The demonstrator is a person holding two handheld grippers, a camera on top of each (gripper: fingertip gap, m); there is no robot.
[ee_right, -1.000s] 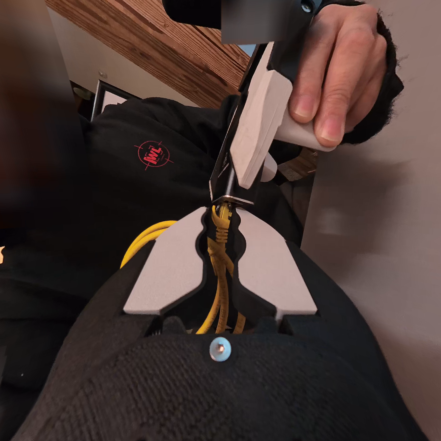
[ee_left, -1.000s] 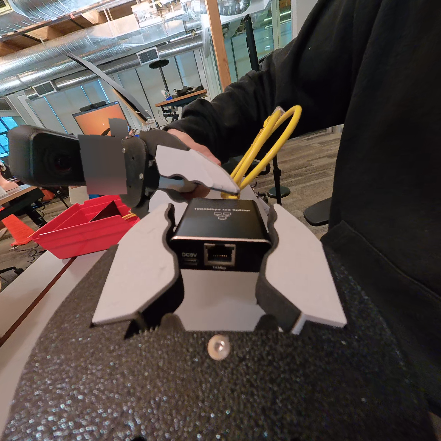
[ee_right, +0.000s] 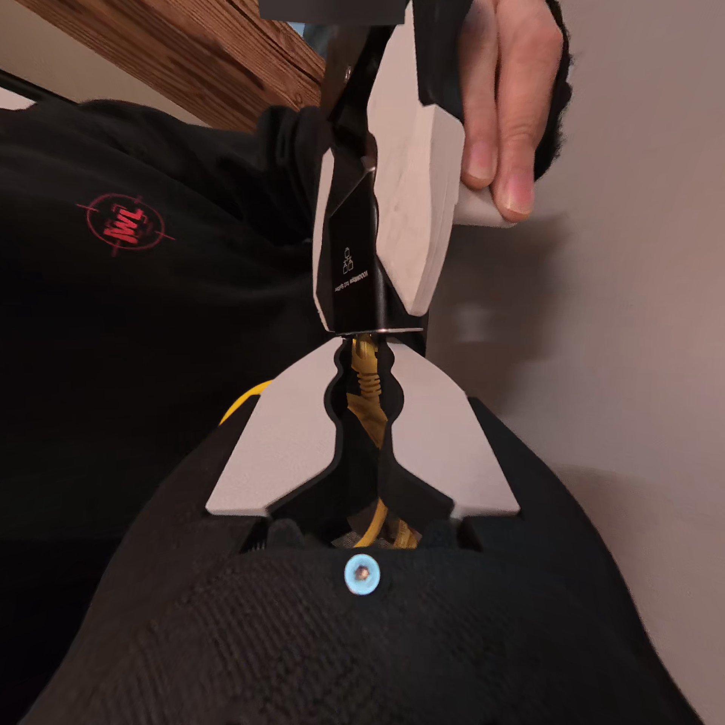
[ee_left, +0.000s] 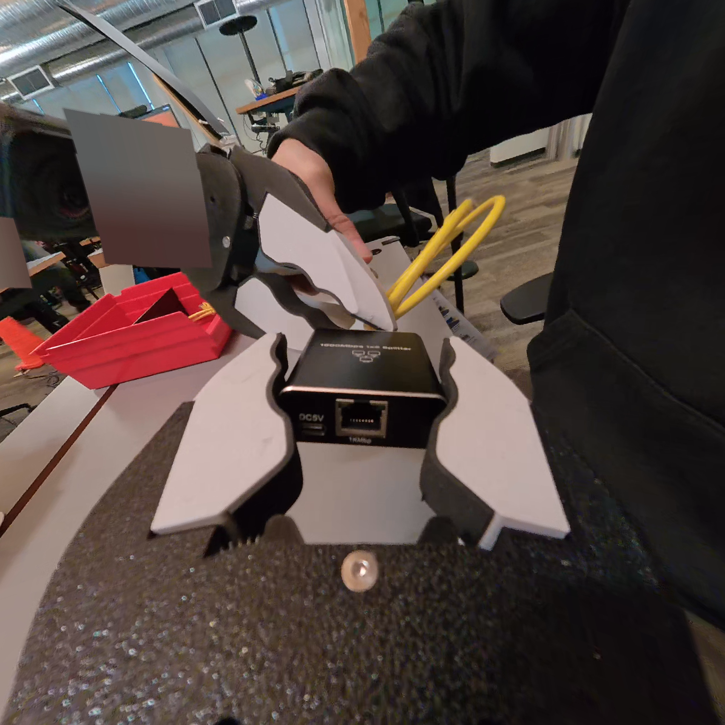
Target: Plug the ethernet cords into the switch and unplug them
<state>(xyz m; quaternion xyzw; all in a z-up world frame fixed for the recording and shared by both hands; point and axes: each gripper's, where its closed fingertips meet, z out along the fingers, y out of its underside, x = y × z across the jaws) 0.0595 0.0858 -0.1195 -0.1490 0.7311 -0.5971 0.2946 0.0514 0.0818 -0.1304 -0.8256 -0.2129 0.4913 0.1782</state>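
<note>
The left gripper [ee_left: 363, 386] clamps the small black metal switch box [ee_left: 363, 365] between its white fingers, an empty port facing back. The right gripper [ee_right: 363, 386], nearly closed, pinches the yellow ethernet cord [ee_right: 367, 382] whose plug meets the switch's far face directly ahead.
</note>
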